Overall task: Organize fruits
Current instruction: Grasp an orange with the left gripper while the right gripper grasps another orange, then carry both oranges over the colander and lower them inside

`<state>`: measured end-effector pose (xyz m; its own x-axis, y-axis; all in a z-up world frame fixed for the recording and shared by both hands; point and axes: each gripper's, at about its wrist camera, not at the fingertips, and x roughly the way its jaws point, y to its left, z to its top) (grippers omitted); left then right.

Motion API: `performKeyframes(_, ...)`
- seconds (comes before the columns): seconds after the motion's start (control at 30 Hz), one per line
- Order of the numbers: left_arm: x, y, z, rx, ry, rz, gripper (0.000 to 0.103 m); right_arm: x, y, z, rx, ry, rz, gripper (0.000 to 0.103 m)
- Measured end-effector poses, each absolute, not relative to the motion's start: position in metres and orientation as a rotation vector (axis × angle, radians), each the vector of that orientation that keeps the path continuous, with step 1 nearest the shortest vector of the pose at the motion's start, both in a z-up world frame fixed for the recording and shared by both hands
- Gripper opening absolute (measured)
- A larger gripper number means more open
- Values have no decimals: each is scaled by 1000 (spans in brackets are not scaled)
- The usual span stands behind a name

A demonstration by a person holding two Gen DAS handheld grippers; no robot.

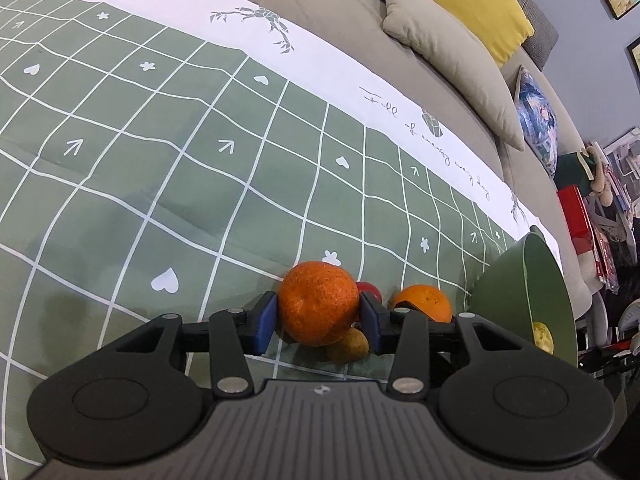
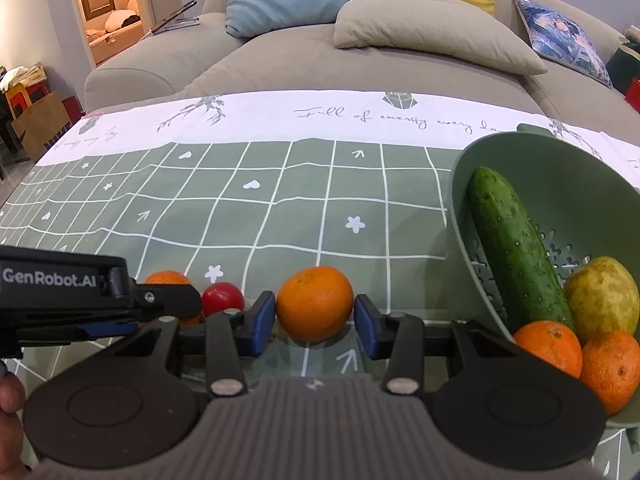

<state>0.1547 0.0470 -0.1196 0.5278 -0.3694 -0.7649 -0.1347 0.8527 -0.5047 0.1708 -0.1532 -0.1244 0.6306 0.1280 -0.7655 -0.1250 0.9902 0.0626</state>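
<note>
In the left wrist view my left gripper (image 1: pixel 319 306) is shut on a large rough-skinned orange (image 1: pixel 318 292), with a blue pad against each side. A small brown fruit (image 1: pixel 348 346) lies just under it, and a red fruit (image 1: pixel 370 289) and a second orange (image 1: pixel 426 302) sit behind. In the right wrist view my right gripper (image 2: pixel 315 309) is shut on that smoother orange (image 2: pixel 315 300), which sits low over the checked cloth. One of the left gripper's fingers (image 2: pixel 172 298) reaches in from the left, in front of the red fruit (image 2: pixel 222 298).
A green colander (image 2: pixel 460 200) lies tipped at the right, holding a cucumber (image 2: pixel 516 248), a yellow-green fruit (image 2: pixel 600 300) and two oranges (image 2: pixel 550 346). The green checked tablecloth (image 2: pixel 280 208) stretches ahead. A sofa with cushions (image 2: pixel 420 32) stands behind it. A hand (image 2: pixel 10 396) shows at the lower left.
</note>
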Motion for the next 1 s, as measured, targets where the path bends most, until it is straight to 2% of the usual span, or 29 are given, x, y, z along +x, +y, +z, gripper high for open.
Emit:
performKeyframes(0.27,152,52,-109,-537,1006,-140,47,170,-152,-119,-10,869,163,39)
performKeyframes(0.6,132,51,-72,-488,969,-146,47,141,-155,-78,-42,777,263,38)
performKeyframes(1.0,117,1,-26,-393,947,-282,47,109,-214,-33,-60,777,361,38)
